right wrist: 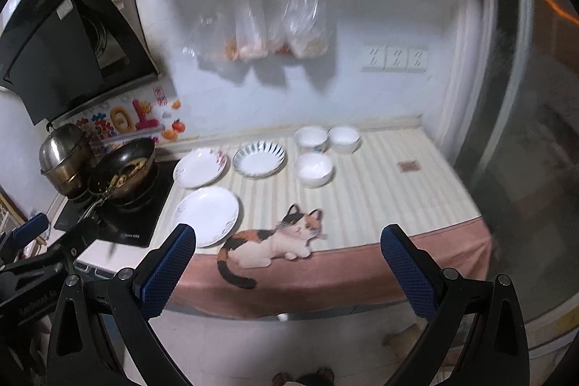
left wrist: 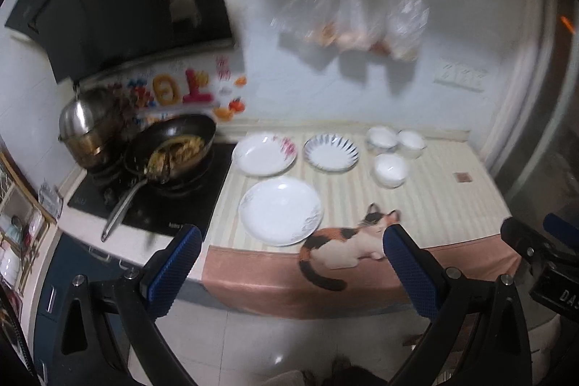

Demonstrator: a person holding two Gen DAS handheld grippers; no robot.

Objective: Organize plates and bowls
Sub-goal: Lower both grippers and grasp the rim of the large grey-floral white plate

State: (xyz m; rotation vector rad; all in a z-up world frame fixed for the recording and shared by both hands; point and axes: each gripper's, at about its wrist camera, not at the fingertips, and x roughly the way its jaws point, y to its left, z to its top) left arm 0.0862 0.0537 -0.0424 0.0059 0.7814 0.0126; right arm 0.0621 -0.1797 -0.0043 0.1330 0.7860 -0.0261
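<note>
both grippers hang back off the counter edge, over the floor, nothing in either one. the left gripper [left wrist: 293, 241] has its blue pads spread wide, and the right gripper [right wrist: 287, 239] is spread just as wide. looks like a start pose: jaws already wide enough to take a rim, and held back so each camera gets the whole layout before anyone commits.

the dishes sit on a striped mat [right wrist: 380, 190] with a cat picture [right wrist: 275, 241] printed at its front edge. count goes like this:

- plates: three. a plain white plate [left wrist: 280, 210] sits nearest the front, just beside the cat. behind it is a plate with a red flower mark [left wrist: 263, 153], close to the stove. next to that is a plate with a blue-striped rim [left wrist: 331, 152].
- bowls: three, all white. the front bowl [left wrist: 391, 169] sits alone, and two more, a back bowl [left wrist: 381, 137] and a corner bowl [left wrist: 411, 140], sit side by side near the wall.

none are stacked yet, so the job reads as barely begun. plates are grouped left and bowls right, so each hand likely takes its own side.

to the left, the stove [left wrist: 152, 201] carries a pan [left wrist: 173, 151] with food in it and a steel pot [left wrist: 85, 129]. three or so plastic bags [right wrist: 267, 28] hang on the wall, too blurred to count for sure.
</note>
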